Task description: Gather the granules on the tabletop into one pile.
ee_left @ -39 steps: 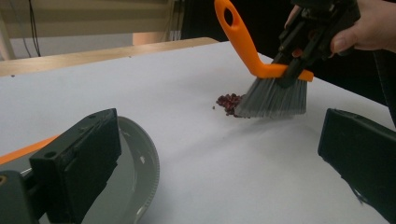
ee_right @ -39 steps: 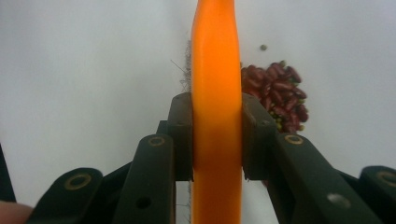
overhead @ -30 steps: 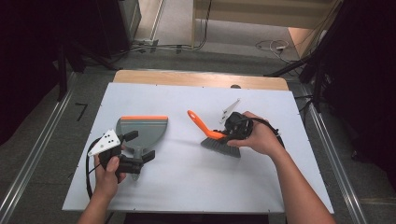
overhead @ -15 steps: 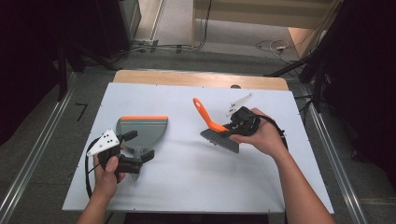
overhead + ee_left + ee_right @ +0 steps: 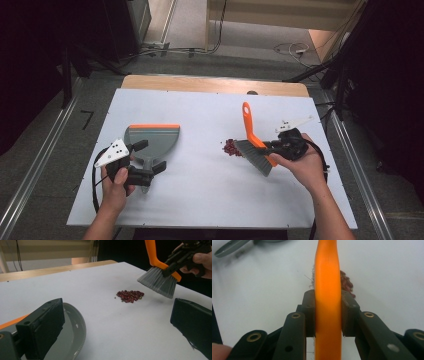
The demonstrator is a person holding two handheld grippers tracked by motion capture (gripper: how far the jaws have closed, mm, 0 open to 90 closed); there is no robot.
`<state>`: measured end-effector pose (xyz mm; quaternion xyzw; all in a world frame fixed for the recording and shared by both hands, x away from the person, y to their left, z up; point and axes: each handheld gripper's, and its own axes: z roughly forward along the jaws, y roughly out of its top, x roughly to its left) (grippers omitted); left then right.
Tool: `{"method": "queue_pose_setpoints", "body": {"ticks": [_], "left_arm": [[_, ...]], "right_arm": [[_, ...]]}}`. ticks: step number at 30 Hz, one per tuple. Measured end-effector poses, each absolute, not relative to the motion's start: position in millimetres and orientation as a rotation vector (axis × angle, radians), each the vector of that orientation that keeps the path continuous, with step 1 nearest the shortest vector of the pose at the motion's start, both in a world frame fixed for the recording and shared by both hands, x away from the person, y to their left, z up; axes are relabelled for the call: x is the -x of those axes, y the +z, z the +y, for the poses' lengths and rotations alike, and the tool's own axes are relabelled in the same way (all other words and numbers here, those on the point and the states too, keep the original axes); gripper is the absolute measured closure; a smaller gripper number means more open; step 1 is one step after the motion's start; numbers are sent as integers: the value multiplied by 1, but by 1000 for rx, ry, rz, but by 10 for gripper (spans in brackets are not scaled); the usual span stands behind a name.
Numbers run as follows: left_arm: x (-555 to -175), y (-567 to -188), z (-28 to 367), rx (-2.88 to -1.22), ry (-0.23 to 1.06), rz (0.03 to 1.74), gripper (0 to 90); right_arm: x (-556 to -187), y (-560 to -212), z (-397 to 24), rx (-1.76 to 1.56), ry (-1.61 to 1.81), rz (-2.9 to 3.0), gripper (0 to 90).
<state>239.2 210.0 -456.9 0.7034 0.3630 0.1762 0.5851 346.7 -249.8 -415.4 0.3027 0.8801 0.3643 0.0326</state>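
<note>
Two hand-held grippers are seen over a white table (image 5: 210, 200). By the right gripper (image 5: 272, 146) an orange brush (image 5: 248, 131) is pinched: in the right gripper view both jaws are pressed flat against the sides of the orange handle (image 5: 328, 302). From above, the long axis of the handle is seen to run up and away from the person, tilted slightly toward the far edge of the table, while the grey bristles (image 5: 254, 157) are pointed down and toward the left. The bristles are held just beside a small pile of dark red beans (image 5: 230, 147) at the middle right of the table; in the left gripper view the bristle tips (image 5: 157, 283) are seen slightly above and apart from the pile (image 5: 130, 295).

The left gripper (image 5: 150, 159) is held with its jaws spread wide, on either side of the stem of a grey dustpan (image 5: 151, 142) without being closed on it. The dustpan lies flat at the middle left, its orange-trimmed front edge (image 5: 154, 126) turned toward the far side of the table and its stem pointed back at the person. Dustpan and beans lie well apart.
</note>
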Motion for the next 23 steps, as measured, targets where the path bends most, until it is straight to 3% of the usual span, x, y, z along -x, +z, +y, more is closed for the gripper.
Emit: {"method": "queue_pose_setpoints", "body": {"ticks": [23], "left_arm": [[-240,-457,211,-1635,432,846,0]], "right_arm": [[-318,-447,-362,-1300,1305,2483,687]]}}
